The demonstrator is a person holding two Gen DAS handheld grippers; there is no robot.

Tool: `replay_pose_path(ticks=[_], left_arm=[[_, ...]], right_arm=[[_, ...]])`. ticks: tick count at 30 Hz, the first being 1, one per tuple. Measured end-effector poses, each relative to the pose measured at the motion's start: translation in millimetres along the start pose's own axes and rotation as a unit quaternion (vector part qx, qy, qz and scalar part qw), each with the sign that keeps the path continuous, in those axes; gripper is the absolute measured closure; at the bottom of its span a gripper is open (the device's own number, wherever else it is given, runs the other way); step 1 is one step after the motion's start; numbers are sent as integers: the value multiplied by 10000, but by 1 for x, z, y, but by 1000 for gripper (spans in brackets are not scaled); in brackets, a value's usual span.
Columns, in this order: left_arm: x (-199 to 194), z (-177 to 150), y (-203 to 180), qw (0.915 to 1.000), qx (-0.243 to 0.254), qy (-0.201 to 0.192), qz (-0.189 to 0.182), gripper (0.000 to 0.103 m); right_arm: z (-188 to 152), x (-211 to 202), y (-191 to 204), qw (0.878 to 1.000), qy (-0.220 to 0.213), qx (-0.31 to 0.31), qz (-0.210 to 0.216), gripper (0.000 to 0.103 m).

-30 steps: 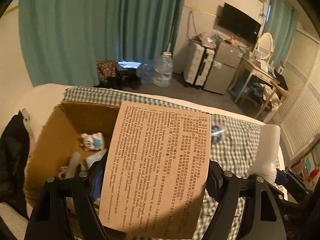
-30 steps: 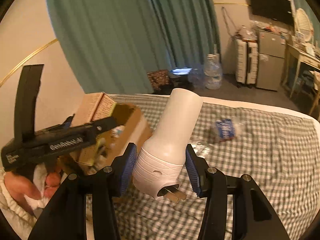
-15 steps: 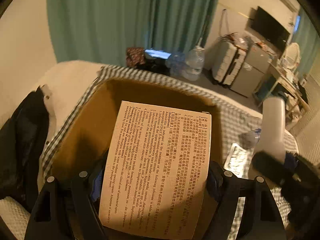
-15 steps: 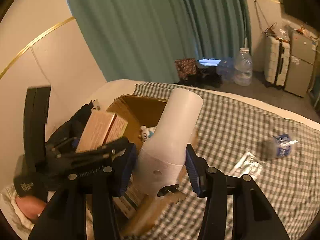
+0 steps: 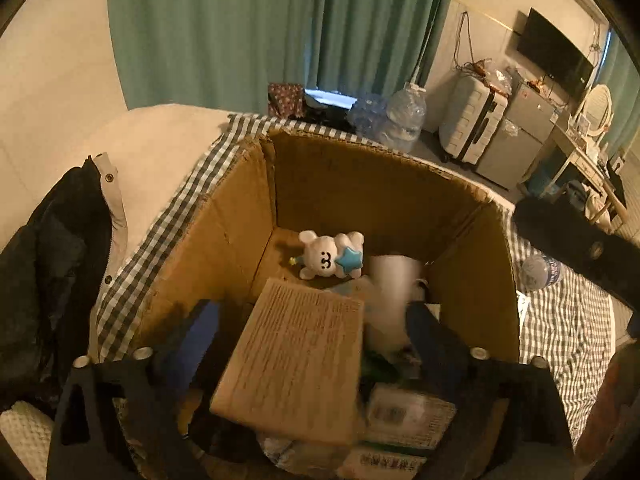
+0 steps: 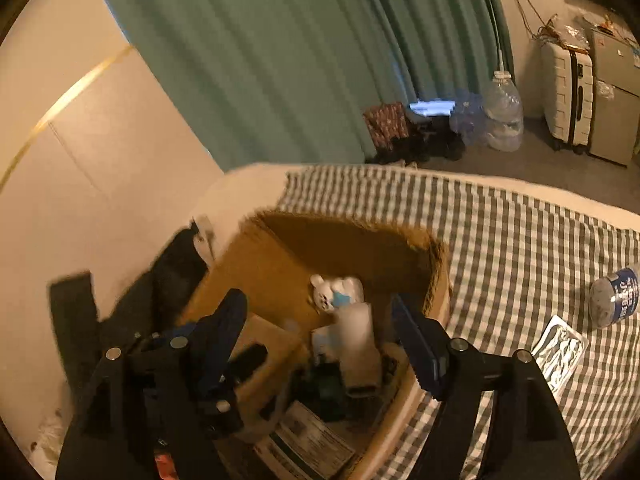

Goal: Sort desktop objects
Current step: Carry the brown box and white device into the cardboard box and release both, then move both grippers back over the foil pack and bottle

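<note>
Left gripper (image 5: 308,320) opening wide, flat paper box (image 5: 292,360) dropping loose into the cardboard box (image 5: 224,216). Right gripper (image 6: 320,332) opening too, white plug light (image 6: 360,344) falling in. Both light and stiff; best pinched across the flat sides.

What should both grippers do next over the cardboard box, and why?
Probably lift both clear. The left gripper and right gripper are opening, no pad touching the tan box or white plug-in device, which sit in the cardboard box. A blister pack still lies outside.
</note>
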State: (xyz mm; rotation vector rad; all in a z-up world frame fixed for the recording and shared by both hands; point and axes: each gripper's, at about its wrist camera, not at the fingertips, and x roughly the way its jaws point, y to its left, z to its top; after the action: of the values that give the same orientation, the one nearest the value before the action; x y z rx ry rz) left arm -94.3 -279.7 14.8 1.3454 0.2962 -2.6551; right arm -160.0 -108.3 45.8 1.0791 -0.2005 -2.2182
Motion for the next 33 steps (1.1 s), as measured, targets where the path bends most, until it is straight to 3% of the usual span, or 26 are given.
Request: replay_pose_path(ticks=[9, 18, 26, 33], left_arm=[[-42, 0, -33, 9994, 140, -299, -93, 0], [-81, -26, -132, 9929, 925, -512, -548, 0], [-73, -61, -210, 9878, 1230, -308, -905, 0], [-36, -85, -262, 9841, 1535, -210, -867, 0]], right_arm=[[-14, -61, -16, 9985, -330, 146, -419, 28], [-42, -152, -81, 9903, -720, 539, -1064, 25], [-70, -213, -156, 9772, -961, 923, -1655, 24], [-105, -215, -217, 9681, -1090, 984, -2028, 1]])
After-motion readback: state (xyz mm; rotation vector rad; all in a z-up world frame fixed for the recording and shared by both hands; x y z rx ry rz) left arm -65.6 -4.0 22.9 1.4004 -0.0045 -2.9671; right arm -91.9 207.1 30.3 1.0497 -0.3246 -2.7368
